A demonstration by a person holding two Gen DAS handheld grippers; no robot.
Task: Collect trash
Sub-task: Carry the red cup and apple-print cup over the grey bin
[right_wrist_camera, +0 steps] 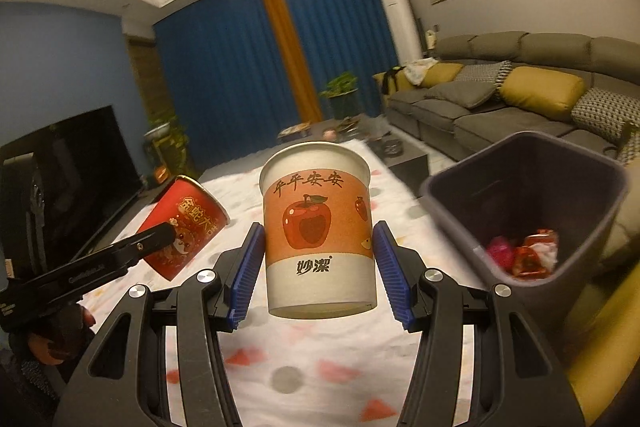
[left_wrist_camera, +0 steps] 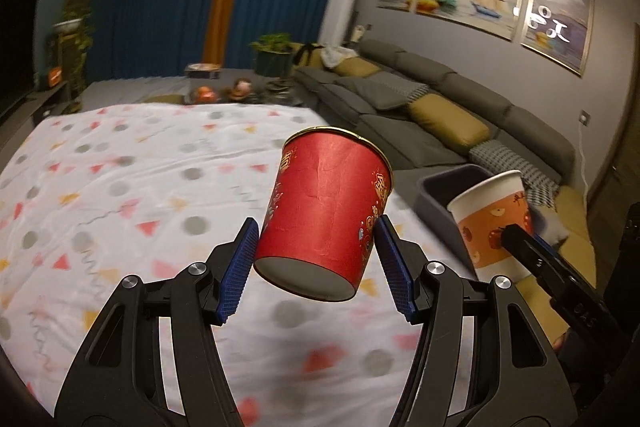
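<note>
My left gripper (left_wrist_camera: pixel 316 259) is shut on a red paper cup (left_wrist_camera: pixel 324 211), held tilted in the air above the patterned tablecloth (left_wrist_camera: pixel 120 187). My right gripper (right_wrist_camera: pixel 318 263) is shut on a white and orange paper cup (right_wrist_camera: pixel 318 239) with an apple print, held upright. Each cup shows in the other view: the orange cup (left_wrist_camera: pixel 494 223) at the right, the red cup (right_wrist_camera: pixel 184 227) at the left. A dark grey trash bin (right_wrist_camera: pixel 580 203) stands to the right of the orange cup, with red and pink wrappers (right_wrist_camera: pixel 524 253) at its bottom. The bin's rim (left_wrist_camera: pixel 444 183) peeks from behind the orange cup.
The tablecloth (right_wrist_camera: pixel 320 355) covers the table below both cups. A grey sofa (left_wrist_camera: pixel 420 107) with yellow cushions runs along the right wall behind the bin. A television (right_wrist_camera: pixel 68 167) stands at the left. A low table with small items (left_wrist_camera: pixel 236 91) lies beyond the table's far edge.
</note>
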